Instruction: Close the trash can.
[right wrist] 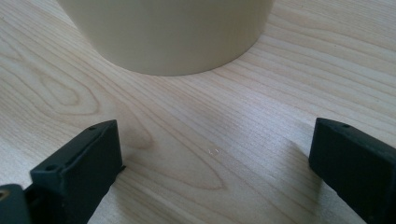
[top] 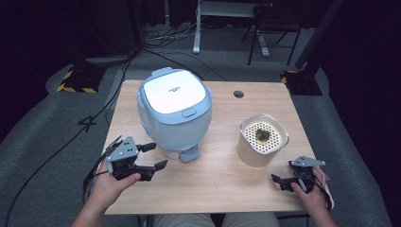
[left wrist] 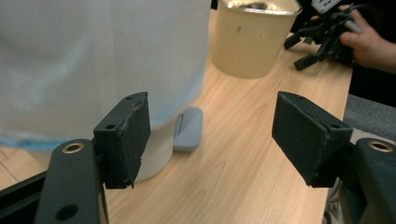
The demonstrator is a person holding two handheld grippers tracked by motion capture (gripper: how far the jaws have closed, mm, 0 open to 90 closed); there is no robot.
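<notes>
Black left gripper (top: 153, 156) with grey plate, black right gripper (top: 280, 182), trailing cables, bare forearms

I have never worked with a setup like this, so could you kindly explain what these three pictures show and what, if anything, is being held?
No robot here: a person holds a two-jaw claw in each hand at a wooden table. The high view looks down from above; the left claw is at its left, the right claw at its right. The other two pictures come from cameras riding on each claw, looking along its black jaws. On the table stand a pale blue rice cooker, lid closed, and a cream container with a perforated top. Both claws are open and hold nothing.
</notes>
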